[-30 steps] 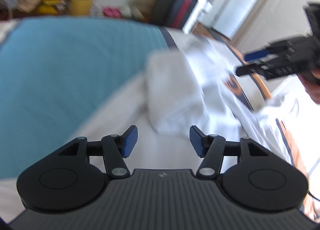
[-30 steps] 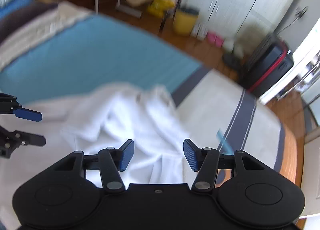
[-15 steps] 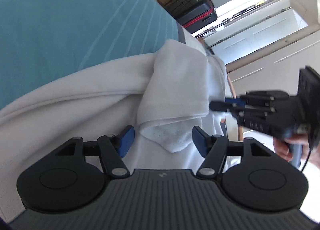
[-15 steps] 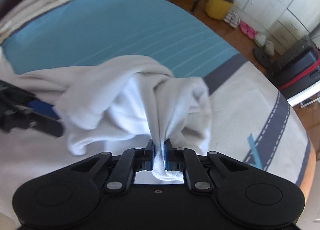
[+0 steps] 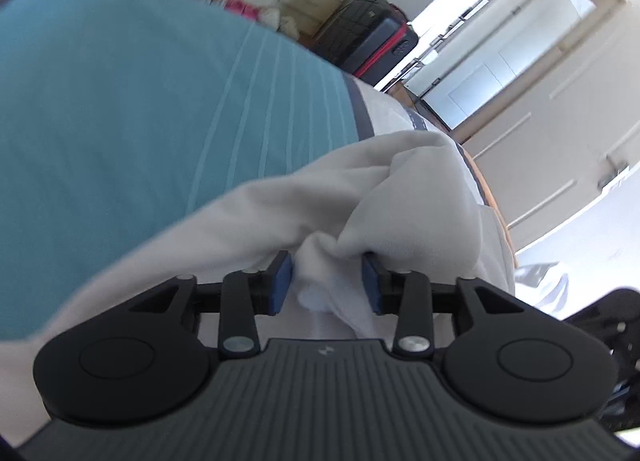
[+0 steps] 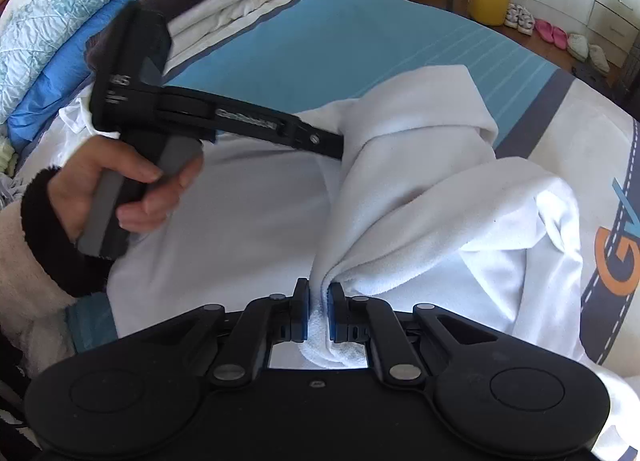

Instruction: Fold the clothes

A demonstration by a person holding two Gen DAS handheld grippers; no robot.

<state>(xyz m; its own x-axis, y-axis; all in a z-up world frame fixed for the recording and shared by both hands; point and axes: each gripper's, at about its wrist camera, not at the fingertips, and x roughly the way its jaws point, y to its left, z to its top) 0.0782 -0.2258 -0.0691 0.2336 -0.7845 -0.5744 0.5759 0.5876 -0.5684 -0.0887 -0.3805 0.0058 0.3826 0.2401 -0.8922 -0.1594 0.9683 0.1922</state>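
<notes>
A white fleece garment [image 6: 420,165] lies bunched on the bed. My right gripper [image 6: 319,309] is shut on a pinched edge of it, near the bottom of the right wrist view. My left gripper [image 5: 326,281] has a bunched fold of the same garment [image 5: 400,197] between its blue pads. Its jaws are closing and the cloth fills the gap from pad to pad. In the right wrist view a hand [image 6: 132,189] holds the left gripper's body [image 6: 132,73]. Its fingers run under a raised fold and are hidden there.
The bed has a blue and white bedcover [image 6: 340,41]. Folded clothes [image 6: 224,1] and a pale blue quilt [image 6: 52,21] lie at its far left. Beyond the bed stand a yellow bin [image 6: 490,1], shoes [image 6: 548,31] and a black suitcase [image 5: 372,45].
My right gripper went from open to shut on the garment's edge and drew it closer. My left gripper moved onto a fold and its jaws narrowed around it.
</notes>
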